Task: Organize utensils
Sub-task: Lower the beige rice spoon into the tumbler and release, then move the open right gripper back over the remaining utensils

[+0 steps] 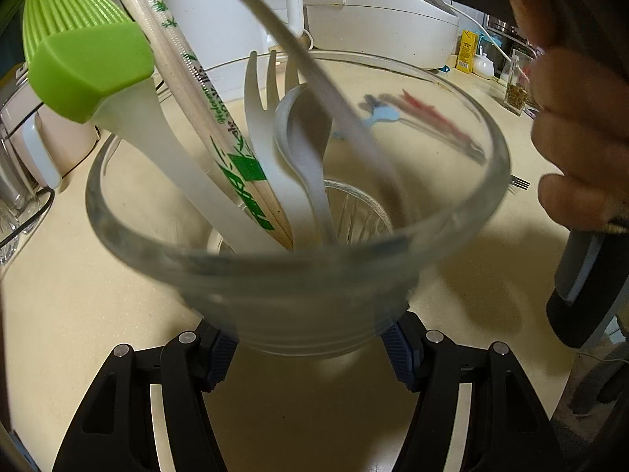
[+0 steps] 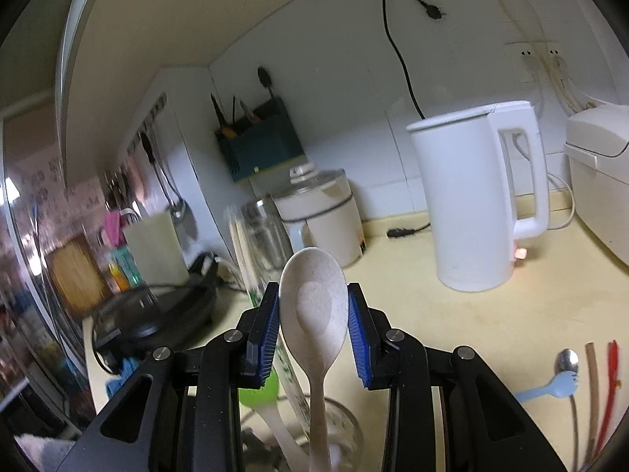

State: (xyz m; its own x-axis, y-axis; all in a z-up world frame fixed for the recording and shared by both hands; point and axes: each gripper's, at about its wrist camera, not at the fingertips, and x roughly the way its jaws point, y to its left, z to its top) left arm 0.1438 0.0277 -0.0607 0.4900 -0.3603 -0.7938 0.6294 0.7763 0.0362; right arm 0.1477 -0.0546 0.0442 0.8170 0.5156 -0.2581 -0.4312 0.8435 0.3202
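Note:
My left gripper is shut on a clear glass cup standing on the cream counter. The cup holds a green silicone brush, wrapped chopsticks, a white fork and a white spoon. My right gripper is shut on the bowl of a speckled white spoon; its handle points down into the cup and shows blurred in the left wrist view. The hand holding the right gripper is at the right.
A blue fork, a metal spoon, and red and brown utensils lie on the counter at the right. A white kettle, a rice cooker, a pot and a black pan stand behind.

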